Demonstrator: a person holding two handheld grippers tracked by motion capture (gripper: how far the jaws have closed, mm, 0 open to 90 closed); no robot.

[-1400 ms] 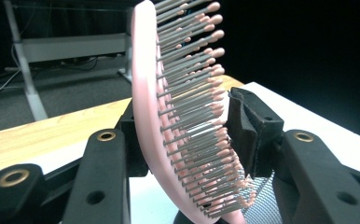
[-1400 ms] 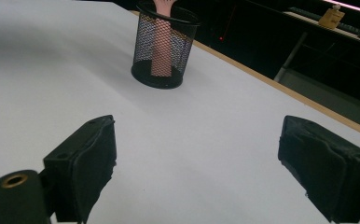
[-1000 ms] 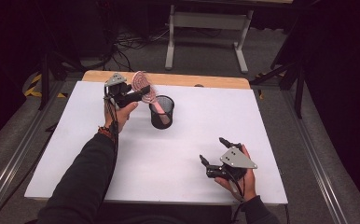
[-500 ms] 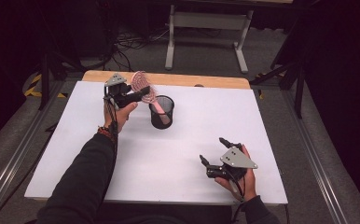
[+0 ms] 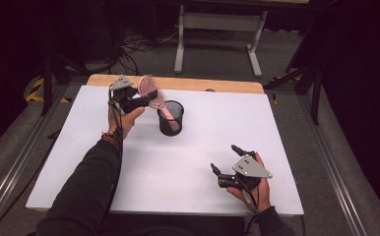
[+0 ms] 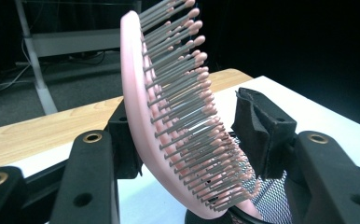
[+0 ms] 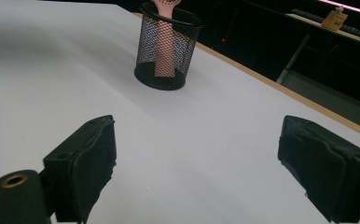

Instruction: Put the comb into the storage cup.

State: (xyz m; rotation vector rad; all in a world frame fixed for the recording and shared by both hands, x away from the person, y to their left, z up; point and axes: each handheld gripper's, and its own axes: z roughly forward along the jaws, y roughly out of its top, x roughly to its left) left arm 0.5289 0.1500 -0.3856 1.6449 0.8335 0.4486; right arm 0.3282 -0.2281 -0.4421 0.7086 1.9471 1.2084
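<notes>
Overhead light falls evenly on the matte white rectangular tabletop (image 5: 188,162); surroundings lie dark. Soft shadows, slight graininess, blurred near black foam-padded jaws.

- white table (image 5: 143,167) with a strip of bare wood along the far edge
- black mesh cup (image 5: 170,118) standing upright on it, toward the far left corner
- right hand (image 5: 249,184) resting near the near right corner
</notes>
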